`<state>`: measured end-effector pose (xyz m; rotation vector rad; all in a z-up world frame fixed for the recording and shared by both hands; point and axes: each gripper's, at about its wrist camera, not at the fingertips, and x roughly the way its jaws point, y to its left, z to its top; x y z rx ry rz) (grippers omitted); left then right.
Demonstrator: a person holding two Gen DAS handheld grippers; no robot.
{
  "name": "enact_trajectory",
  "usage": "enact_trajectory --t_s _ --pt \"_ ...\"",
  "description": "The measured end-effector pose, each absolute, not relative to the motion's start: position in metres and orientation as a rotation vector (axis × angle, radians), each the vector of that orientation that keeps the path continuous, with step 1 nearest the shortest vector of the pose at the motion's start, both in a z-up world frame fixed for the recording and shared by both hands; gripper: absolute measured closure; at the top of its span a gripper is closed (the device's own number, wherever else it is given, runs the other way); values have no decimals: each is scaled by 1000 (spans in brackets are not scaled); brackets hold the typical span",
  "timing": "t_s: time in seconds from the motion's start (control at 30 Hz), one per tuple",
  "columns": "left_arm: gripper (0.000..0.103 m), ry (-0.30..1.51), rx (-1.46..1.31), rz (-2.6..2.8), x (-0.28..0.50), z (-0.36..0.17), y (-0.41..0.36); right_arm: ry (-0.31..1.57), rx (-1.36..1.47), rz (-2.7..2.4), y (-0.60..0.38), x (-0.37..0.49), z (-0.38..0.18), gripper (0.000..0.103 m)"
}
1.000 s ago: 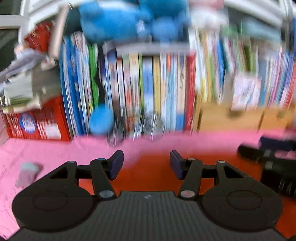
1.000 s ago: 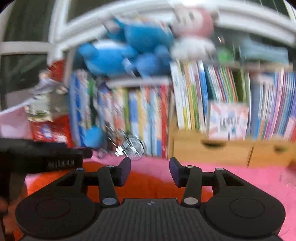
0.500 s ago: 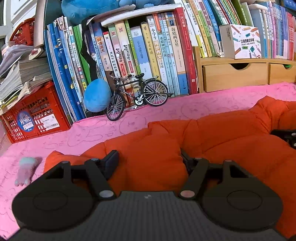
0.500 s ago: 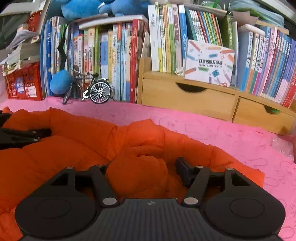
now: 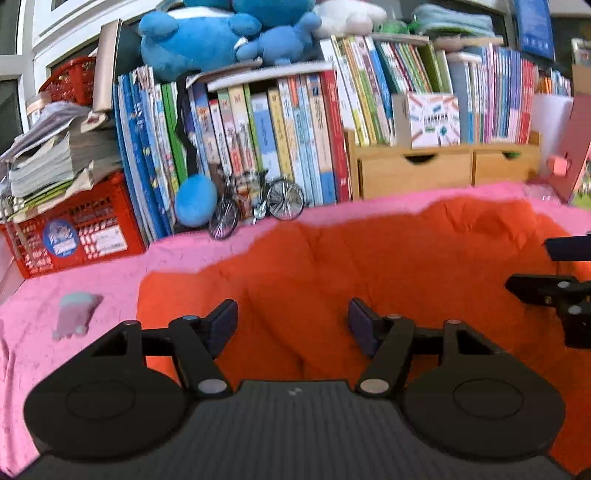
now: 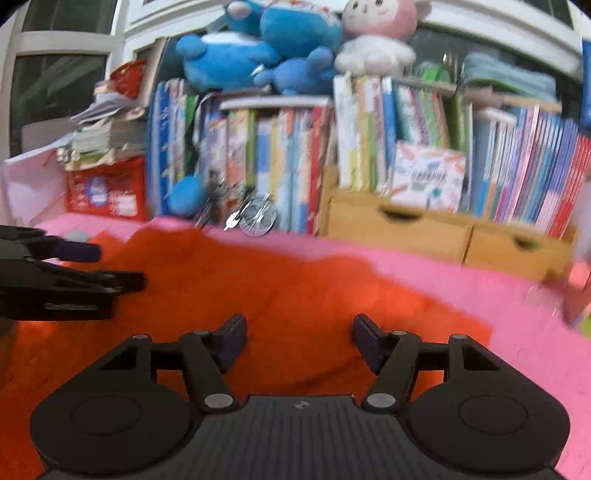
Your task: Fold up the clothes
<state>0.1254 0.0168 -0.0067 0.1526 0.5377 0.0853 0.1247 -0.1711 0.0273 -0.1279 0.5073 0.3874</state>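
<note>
An orange padded garment (image 5: 369, 258) lies spread on the pink cloth (image 5: 92, 280), with soft creases across it. My left gripper (image 5: 291, 321) hovers over its near left part, open, with only flat fabric showing below the gap. My right gripper (image 6: 299, 336) is open over the garment's (image 6: 258, 280) near right part, and nothing is pinched between its fingers. Each gripper shows in the other's view: the right gripper (image 5: 554, 291) at the right edge, the left gripper (image 6: 74, 273) at the left edge. The garment's near edge is hidden under both tools.
A small pink and grey item (image 5: 75, 314) lies on the cloth left of the garment. Behind stand a model bicycle (image 5: 258, 206), a red crate (image 5: 74, 236), rows of books (image 5: 277, 140), wooden drawers (image 5: 443, 173) and plush toys (image 6: 295, 29).
Half a second ago both grippers had bunched orange fabric between their fingers. Both have since drawn back, and the garment lies flatter with no fold between the fingers.
</note>
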Motion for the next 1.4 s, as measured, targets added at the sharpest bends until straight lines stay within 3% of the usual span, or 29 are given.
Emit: enact_trajectory --t_s 0.1,0.5,0.73,0.87,0.97,1.1,1.13,1.17,1.4 --pt "31 538 146 89 122 -20 20 549 -101 375 -177 121 14 38" --pt "29 569 158 110 128 -26 15 628 13 396 -189 133 -3 34" --pt "31 513 -1 9 69 11 24 544 114 377 -197 92 22 37" --pt "35 509 39 -104 34 14 6 550 239 499 -195 61 32 57" --pt "40 588 70 -101 39 -3 -1 612 257 584 -183 52 27 64" --pt "38 672 45 -29 48 -19 19 698 189 526 -178 49 8 73" --pt "38 673 58 7 47 -18 25 703 187 501 -185 49 5 83" --pt "38 672 75 45 45 -19 30 709 184 476 -192 49 2 87" --pt "35 657 135 288 11 -16 89 654 88 190 -277 22 -5 88"
